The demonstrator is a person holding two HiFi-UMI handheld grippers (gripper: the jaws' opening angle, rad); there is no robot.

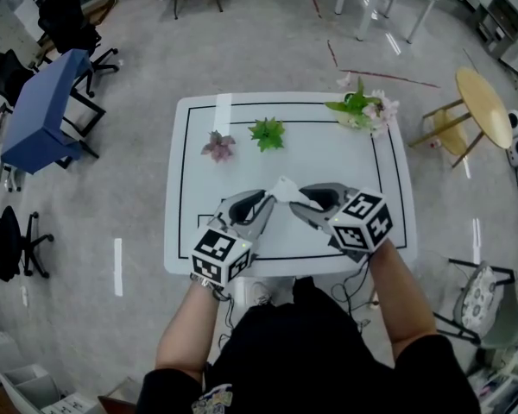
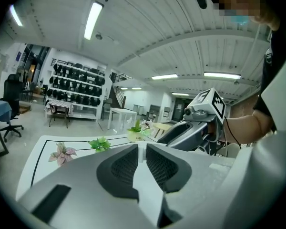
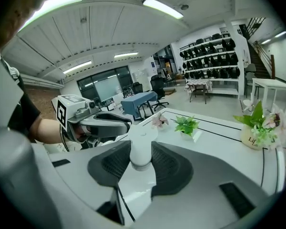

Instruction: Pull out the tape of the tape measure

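Observation:
A small round white tape measure [image 3: 142,146] is clamped between my right gripper's [image 3: 142,162] dark pads, above the white table [image 1: 328,158]. In the head view it shows as a white shape [image 1: 284,188] where the two grippers meet near the table's front edge. My left gripper [image 2: 139,162] comes in from the left, its jaws drawn close, and a thin white strip [image 2: 138,152] fills the narrow gap between the pads. That strip looks like the tape's end. The left gripper [image 1: 271,200] and right gripper [image 1: 294,202] are nearly tip to tip.
Three small plants stand at the table's far side: a pink one [image 1: 218,146], a green one [image 1: 267,133] and a flowering pot [image 1: 363,110]. A blue table [image 1: 39,110] and office chairs are on the left, a round wooden table [image 1: 483,106] on the right.

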